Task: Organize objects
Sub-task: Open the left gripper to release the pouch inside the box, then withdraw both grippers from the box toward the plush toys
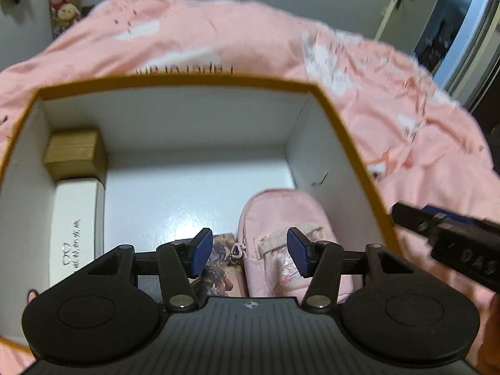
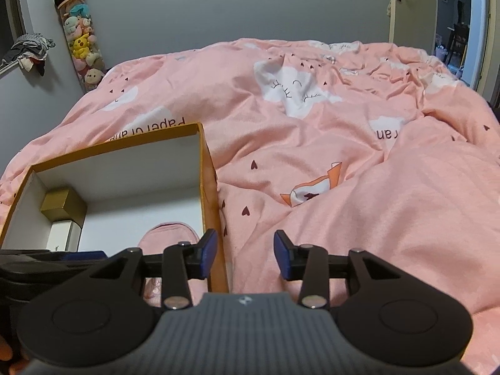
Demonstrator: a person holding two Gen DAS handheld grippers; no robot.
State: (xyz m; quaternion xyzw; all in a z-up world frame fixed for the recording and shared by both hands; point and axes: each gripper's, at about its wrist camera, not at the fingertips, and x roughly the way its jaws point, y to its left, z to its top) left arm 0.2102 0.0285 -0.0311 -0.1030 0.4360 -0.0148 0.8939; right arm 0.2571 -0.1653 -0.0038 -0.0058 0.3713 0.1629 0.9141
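An orange-rimmed box [image 1: 340,118] with white inside walls sits on the pink bed. It holds a pink pouch [image 1: 281,215], a picture card [image 1: 218,268], a white carton [image 1: 73,218] and a gold box [image 1: 75,153]. My left gripper [image 1: 248,251] hangs open above the pouch and card, its blue pads touching neither. My right gripper [image 2: 245,254] is open over the box's right wall [image 2: 215,218], nothing between its pads. The right wrist view also shows the pink pouch [image 2: 168,234], the gold box [image 2: 62,206] and the white carton [image 2: 62,234].
The pink duvet [image 2: 343,162] stretches rumpled to the right of the box. A tall tube of plush toys [image 2: 82,43] stands in the far left corner. A doorway [image 2: 453,25] opens at the far right. The right gripper [image 1: 447,237] juts in at the right of the left wrist view.
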